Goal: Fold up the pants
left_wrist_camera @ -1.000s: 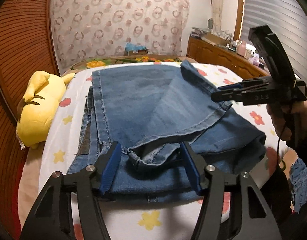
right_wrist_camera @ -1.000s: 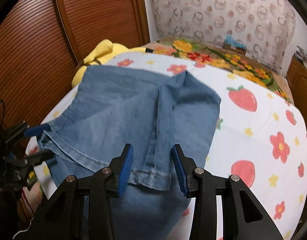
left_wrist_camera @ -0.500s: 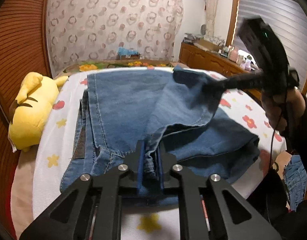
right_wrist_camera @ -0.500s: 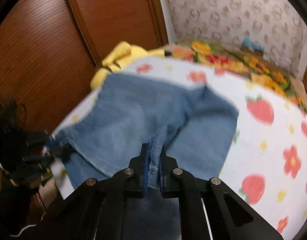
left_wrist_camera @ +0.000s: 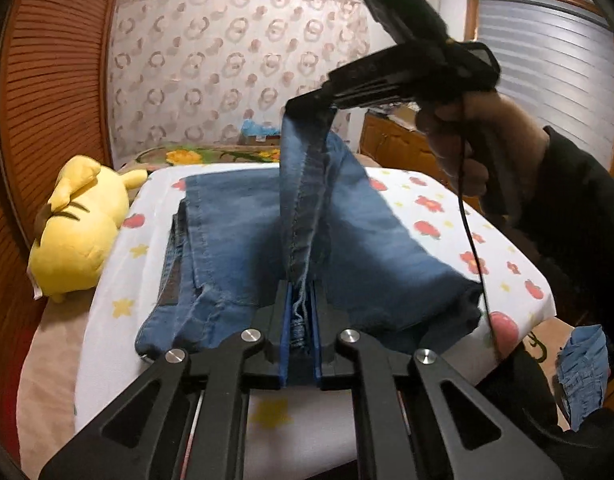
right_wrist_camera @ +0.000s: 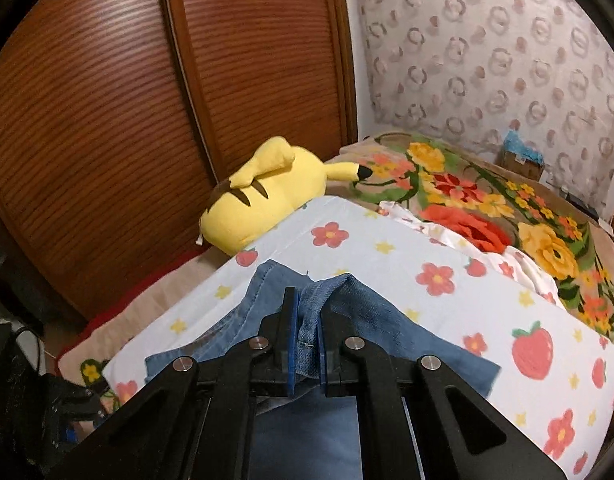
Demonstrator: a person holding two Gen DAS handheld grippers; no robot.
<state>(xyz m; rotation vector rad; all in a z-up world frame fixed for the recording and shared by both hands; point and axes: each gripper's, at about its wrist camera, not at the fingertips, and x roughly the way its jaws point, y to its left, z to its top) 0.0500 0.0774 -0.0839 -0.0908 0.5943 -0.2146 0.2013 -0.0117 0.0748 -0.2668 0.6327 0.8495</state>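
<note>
Blue denim pants [left_wrist_camera: 235, 236] lie partly folded on the flower-print bed sheet [left_wrist_camera: 439, 208]. My left gripper [left_wrist_camera: 299, 320] is shut on the hem of the top layer near the bed's front edge. My right gripper [left_wrist_camera: 307, 106] is shut on the same hem further along and holds it high, so the denim hangs stretched between the two. In the right wrist view, my right gripper [right_wrist_camera: 307, 340] clamps a bunched denim hem [right_wrist_camera: 311, 300], with the pants [right_wrist_camera: 371, 320] draping below it.
A yellow plush toy [left_wrist_camera: 75, 228] lies at the bed's left side against the wooden slatted doors [right_wrist_camera: 107, 120]. A floral blanket [right_wrist_camera: 487, 200] covers the far end. A wooden dresser [left_wrist_camera: 391, 140] stands at the right. A patterned curtain [left_wrist_camera: 227, 60] hangs behind.
Both grippers closed on the denim hem a second ago. Since then my right gripper has lifted its end high above the bed, pulling the top layer up and taut.
</note>
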